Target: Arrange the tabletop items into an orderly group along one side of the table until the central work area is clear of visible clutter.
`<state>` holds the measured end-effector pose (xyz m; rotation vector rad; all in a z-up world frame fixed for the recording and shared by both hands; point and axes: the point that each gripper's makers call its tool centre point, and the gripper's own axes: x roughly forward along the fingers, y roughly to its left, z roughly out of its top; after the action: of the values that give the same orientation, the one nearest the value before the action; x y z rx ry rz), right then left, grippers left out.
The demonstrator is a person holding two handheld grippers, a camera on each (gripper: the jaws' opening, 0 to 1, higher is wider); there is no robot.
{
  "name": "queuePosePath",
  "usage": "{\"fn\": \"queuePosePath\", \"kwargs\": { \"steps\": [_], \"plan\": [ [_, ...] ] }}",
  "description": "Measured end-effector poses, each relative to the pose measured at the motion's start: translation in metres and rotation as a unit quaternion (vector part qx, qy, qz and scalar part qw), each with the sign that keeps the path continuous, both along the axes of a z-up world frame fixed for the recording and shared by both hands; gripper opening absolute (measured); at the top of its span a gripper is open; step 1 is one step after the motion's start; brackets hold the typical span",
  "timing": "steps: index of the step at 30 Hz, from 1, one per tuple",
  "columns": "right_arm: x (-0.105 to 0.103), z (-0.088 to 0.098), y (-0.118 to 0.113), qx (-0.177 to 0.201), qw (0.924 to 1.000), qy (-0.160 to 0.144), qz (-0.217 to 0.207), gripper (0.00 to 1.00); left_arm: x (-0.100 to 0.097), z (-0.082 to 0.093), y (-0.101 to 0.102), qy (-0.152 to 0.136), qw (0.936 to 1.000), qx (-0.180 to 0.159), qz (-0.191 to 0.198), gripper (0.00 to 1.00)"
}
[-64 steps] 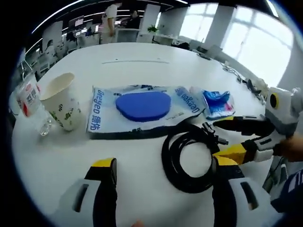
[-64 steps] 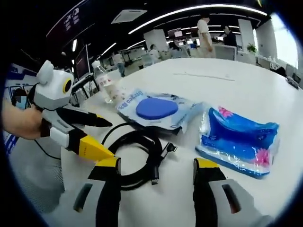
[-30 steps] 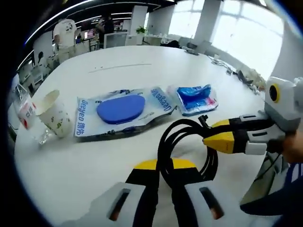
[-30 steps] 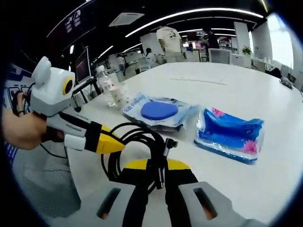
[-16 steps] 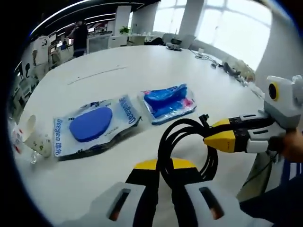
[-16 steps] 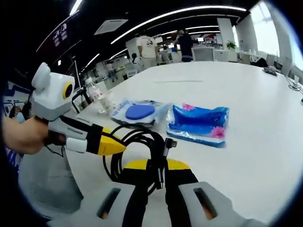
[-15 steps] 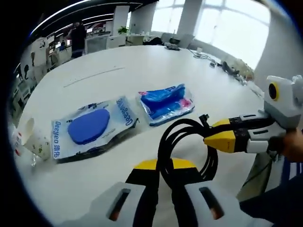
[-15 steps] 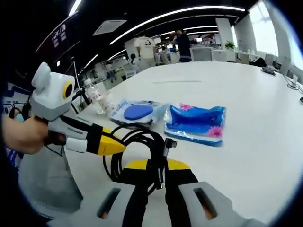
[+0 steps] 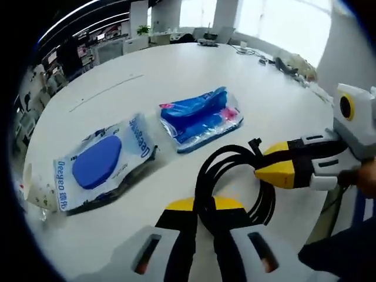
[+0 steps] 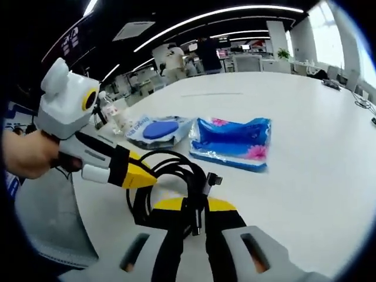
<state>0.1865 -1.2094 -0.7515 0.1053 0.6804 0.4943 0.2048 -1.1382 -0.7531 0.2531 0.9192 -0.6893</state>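
Both grippers, left gripper (image 9: 204,210) and right gripper (image 10: 194,212), pinch the coiled black cable (image 9: 232,176) at lower centre of each view, so carry it level toward the blue tissue pack (image 10: 232,143) and packaged blue pad (image 9: 100,160), releasing together.

Both the left gripper (image 9: 204,207) and the right gripper (image 10: 194,207) had their yellow-tipped jaws pinched together on the coiled black cable (image 9: 226,179), each held by a person's hand (image 10: 26,154).
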Motion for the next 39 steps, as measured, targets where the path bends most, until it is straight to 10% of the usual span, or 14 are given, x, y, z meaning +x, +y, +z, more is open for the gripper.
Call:
{"fn": "queuePosePath", "kwargs": {
  "steps": [32, 39],
  "plan": [
    [0.008, -0.011, 0.004, -0.037, 0.9992, -0.004, 0.013, 0.1, 0.007, -0.014, 0.003, -0.007, 0.9983, 0.052, -0.025, 0.15],
    [0.008, -0.01, 0.009, -0.063, 0.9959, -0.039, 0.051, 0.16, 0.015, -0.013, 0.02, -0.024, 0.998, 0.059, 0.005, 0.42]
  ]
}}
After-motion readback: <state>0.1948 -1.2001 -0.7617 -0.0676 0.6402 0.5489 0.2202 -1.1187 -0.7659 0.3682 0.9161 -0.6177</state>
